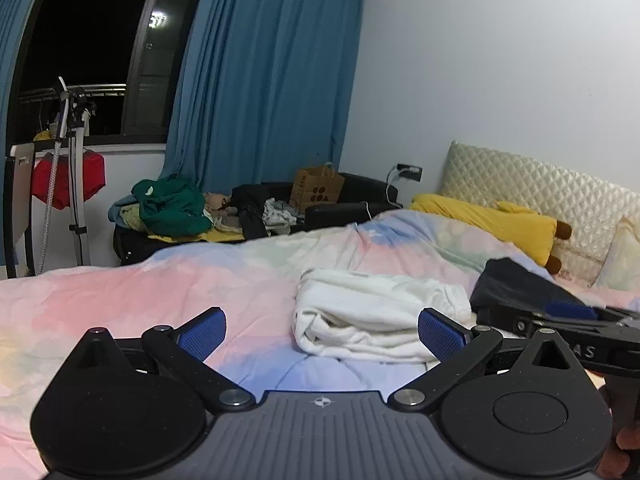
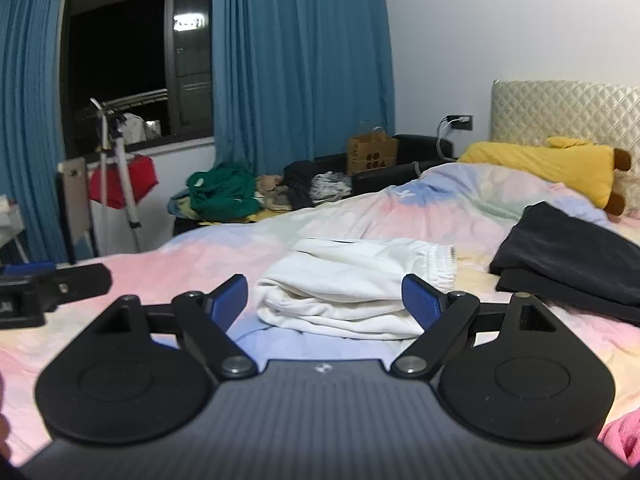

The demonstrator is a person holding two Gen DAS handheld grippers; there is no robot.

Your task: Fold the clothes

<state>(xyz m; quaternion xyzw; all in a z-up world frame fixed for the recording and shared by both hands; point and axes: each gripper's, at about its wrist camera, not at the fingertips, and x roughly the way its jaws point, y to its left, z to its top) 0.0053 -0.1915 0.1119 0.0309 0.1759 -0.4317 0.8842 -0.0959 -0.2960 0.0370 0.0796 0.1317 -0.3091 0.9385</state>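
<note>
The left gripper (image 1: 322, 334) hangs just above the bed with its two blue-padded fingers (image 1: 202, 334) spread wide and nothing between them. The right gripper (image 2: 324, 300) is spread just as wide and holds nothing either. The two tools sit side by side: from the left wrist view the right one shows at the right edge, and from the right wrist view the left one shows at the left edge.

Straight ahead of both, lying on the pastel pink, blue and yellow blanket (image 1: 120, 300), is a white garment (image 1: 376, 316) folded into a thick bundle, with an elastic, gathered edge at its right end. Neither tool touches it. To the right of it, close by but apart, lies a dark folded garment (image 2: 568, 260) in a flat stack.

Further up the bed a yellow plush toy (image 2: 548, 168) with brown ends rests against the quilted cream headboard (image 2: 560, 108). Beyond the far side of the bed a black sofa holds a heap of loose clothes (image 2: 224, 192), green on top, and a brown paper bag (image 2: 372, 154). Blue curtains (image 2: 296, 60) frame a dark window, and a tripod stand (image 2: 116, 184) stands near a red cloth at the left.
</note>
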